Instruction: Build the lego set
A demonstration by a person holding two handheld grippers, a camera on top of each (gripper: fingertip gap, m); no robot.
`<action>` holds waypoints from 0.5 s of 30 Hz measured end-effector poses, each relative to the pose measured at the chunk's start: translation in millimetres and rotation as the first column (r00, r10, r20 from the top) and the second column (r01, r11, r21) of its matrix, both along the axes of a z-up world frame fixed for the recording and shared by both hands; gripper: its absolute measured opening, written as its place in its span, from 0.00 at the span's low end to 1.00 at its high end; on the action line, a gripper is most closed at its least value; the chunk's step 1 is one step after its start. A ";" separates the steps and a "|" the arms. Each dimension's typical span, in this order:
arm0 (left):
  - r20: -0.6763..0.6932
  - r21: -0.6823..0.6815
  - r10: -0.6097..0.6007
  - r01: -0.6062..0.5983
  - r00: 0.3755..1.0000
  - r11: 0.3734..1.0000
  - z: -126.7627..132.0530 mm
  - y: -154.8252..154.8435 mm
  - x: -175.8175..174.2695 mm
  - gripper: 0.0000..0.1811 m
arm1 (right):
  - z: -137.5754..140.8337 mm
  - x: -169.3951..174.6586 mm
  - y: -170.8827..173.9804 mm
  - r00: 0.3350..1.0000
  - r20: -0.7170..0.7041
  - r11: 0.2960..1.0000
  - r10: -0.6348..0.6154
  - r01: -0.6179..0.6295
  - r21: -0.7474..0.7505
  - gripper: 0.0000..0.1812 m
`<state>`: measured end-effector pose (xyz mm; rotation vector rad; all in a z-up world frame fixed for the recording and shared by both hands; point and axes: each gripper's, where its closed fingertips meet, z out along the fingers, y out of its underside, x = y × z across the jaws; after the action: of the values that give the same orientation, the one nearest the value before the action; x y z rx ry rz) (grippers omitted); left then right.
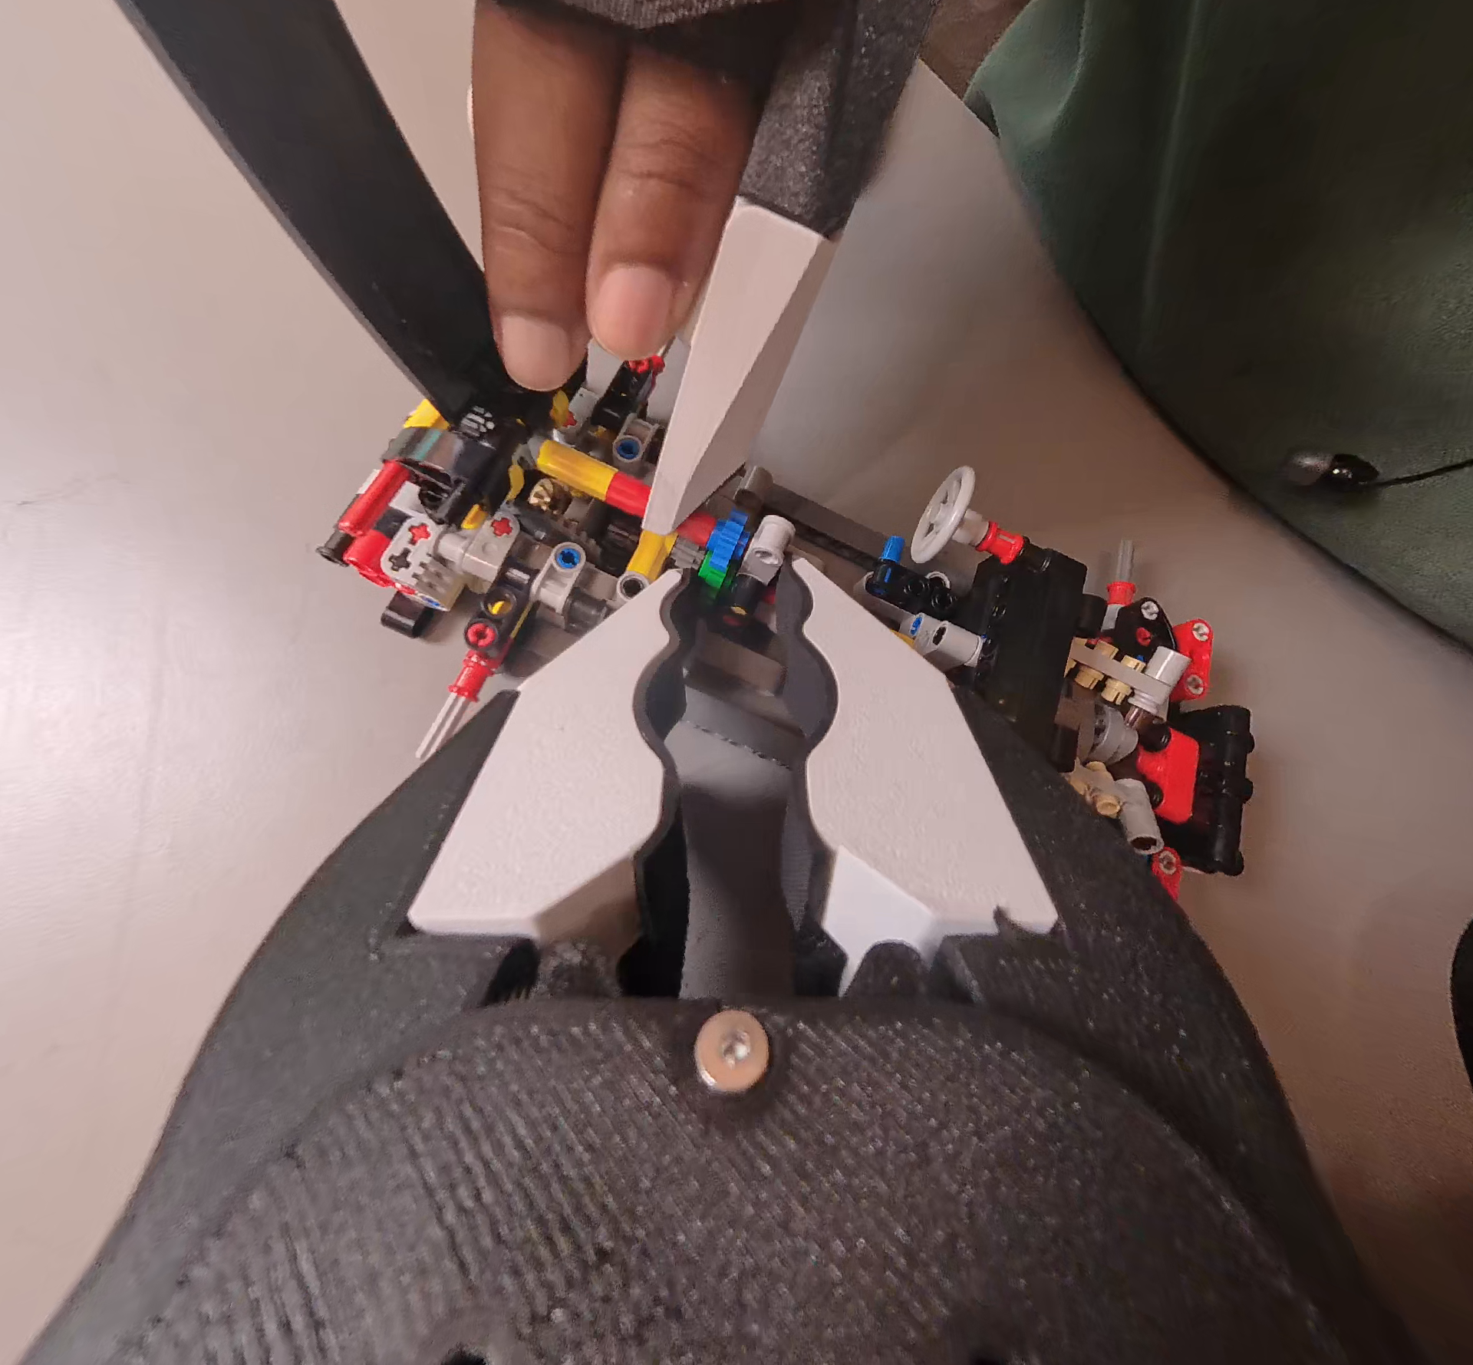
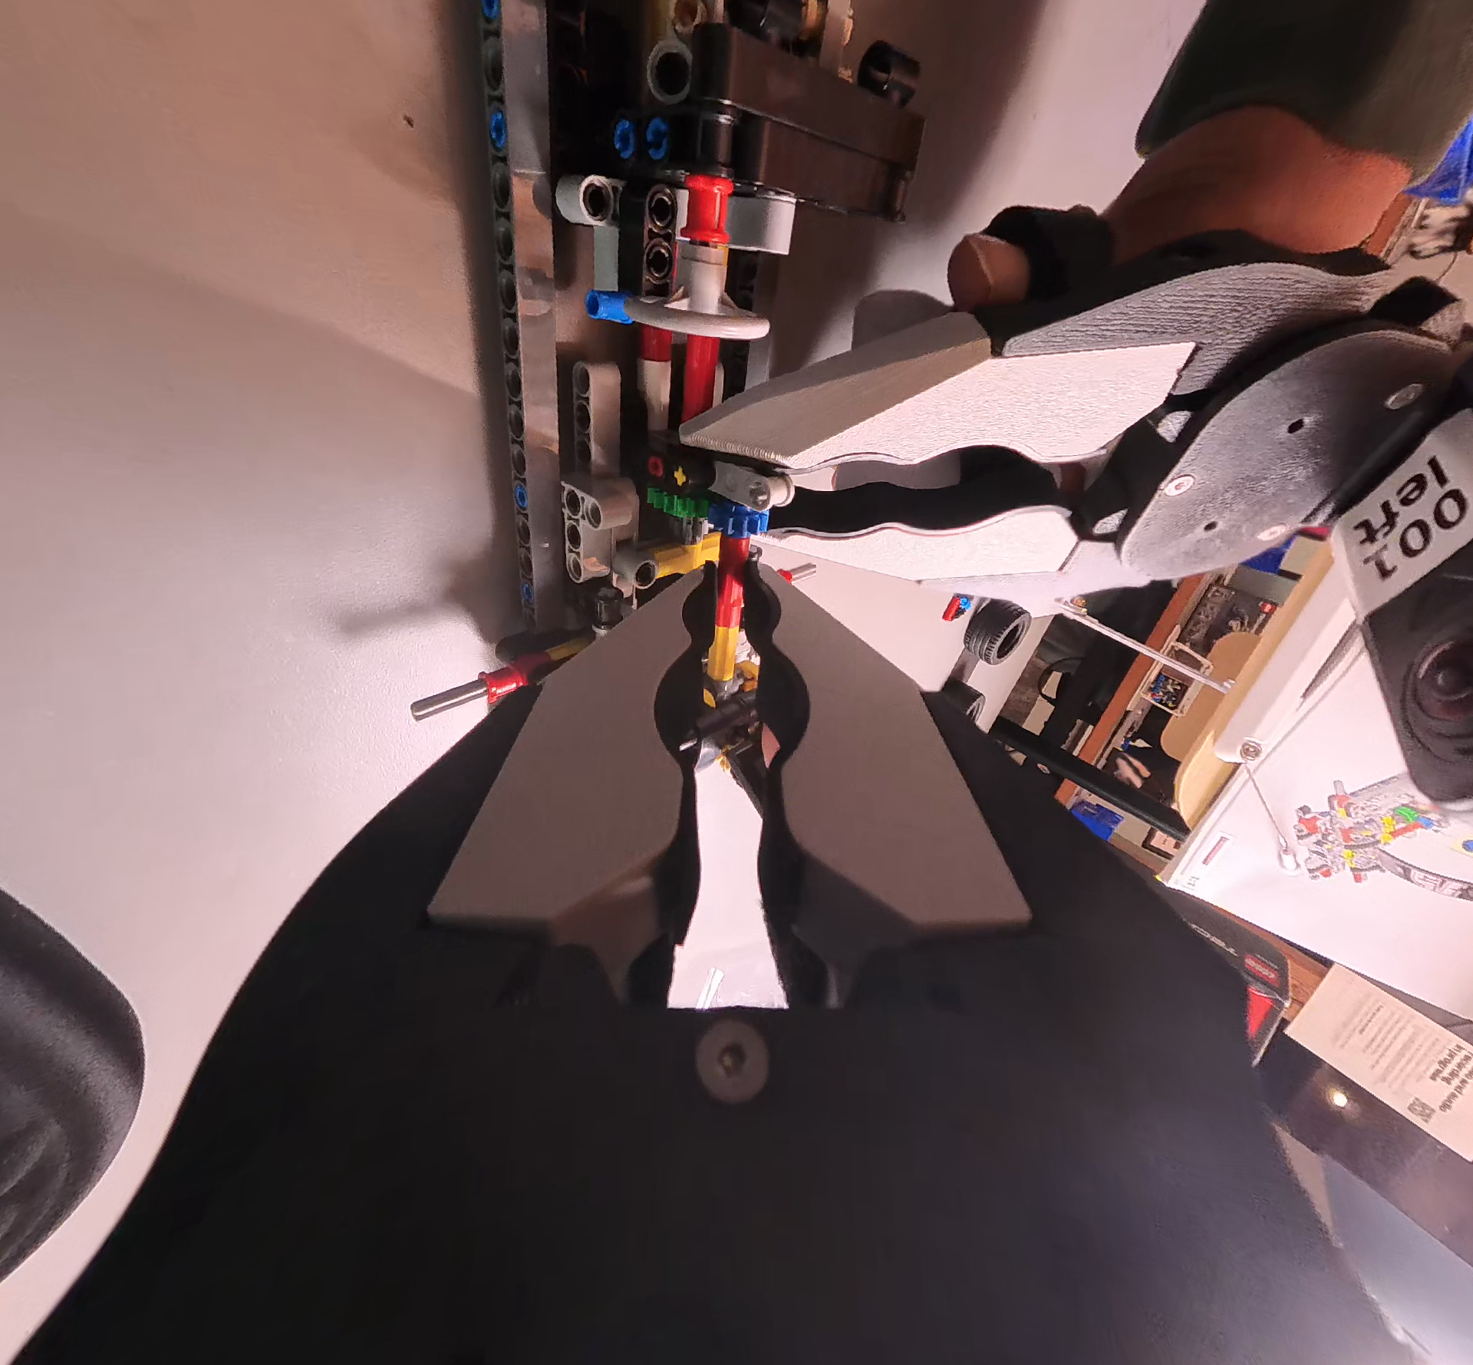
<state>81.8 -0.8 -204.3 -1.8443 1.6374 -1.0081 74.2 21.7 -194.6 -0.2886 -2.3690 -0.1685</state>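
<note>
Multicoloured plastic lego technic chassis [image 1: 717,593] lay on pale table [image 1: 159,609], largely assembled, bodywork and black rubber wheel [image 2: 996,629] pending. Left gripper [image 1: 737,577] clamped near blue gear [image 1: 729,533]; right gripper [image 2: 729,581] pinched red-yellow axle [image 2: 729,609].

Writing is borne by a white tag [image 2: 1407,525] on the left gripper [image 2: 737,482] — and by a paper sheet [image 2: 1391,1044].
</note>
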 end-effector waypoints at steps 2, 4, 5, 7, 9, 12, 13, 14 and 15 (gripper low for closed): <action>0.006 -0.015 0.028 -0.028 1.000 0.999 1.1 0.6 -1.4 0.11 | 0.9 -1.4 0.2 1.000 -0.006 1.000 -0.013 0.013 -0.004 0.03; 0.016 0.002 0.060 -0.060 0.998 0.998 3.6 3.4 -4.3 0.12 | 1.5 -2.1 1.6 1.000 -0.017 1.000 -0.026 0.026 0.013 0.03; 0.026 0.006 0.075 -0.075 0.997 0.997 6.5 3.7 -6.0 0.14 | 2.6 -2.1 2.0 0.999 -0.023 0.999 -0.034 0.034 0.016 0.04; 0.031 0.013 0.107 -0.108 0.994 0.994 12.1 2.6 -12.3 0.17 | 9.1 -0.9 1.4 0.998 -0.043 0.999 -0.053 0.053 0.006 0.08; 0.041 0.037 0.166 -0.168 0.985 0.985 18.6 3.7 -21.8 0.17 | 19.7 3.0 -1.9 0.995 -0.069 0.997 -0.074 0.072 -0.038 0.10; 0.088 0.056 0.314 -0.320 0.945 0.946 31.5 5.8 -40.7 0.18 | 41.7 14.6 -16.8 0.986 -0.126 0.973 -0.111 0.082 -0.214 0.10; 0.107 0.059 0.364 -0.371 0.925 0.927 35.8 3.9 -47.1 0.18 | 48.1 20.6 -19.1 0.980 -0.135 0.952 -0.145 0.101 -0.288 0.10; 0.131 0.061 0.414 -0.425 0.901 0.903 40.7 0.9 -53.1 0.19 | 52.2 27.9 -19.6 0.975 -0.138 0.926 -0.174 0.115 -0.358 0.11; 0.155 0.059 0.461 -0.474 0.874 0.878 45.5 -4.0 -58.5 0.20 | 53.6 35.9 -17.1 0.969 -0.130 0.895 -0.208 0.135 -0.425 0.12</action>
<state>23.3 -4.8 -158.8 -1.9273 1.0566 -0.8025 110.2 4.6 -141.0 -0.6899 -2.1850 0.2742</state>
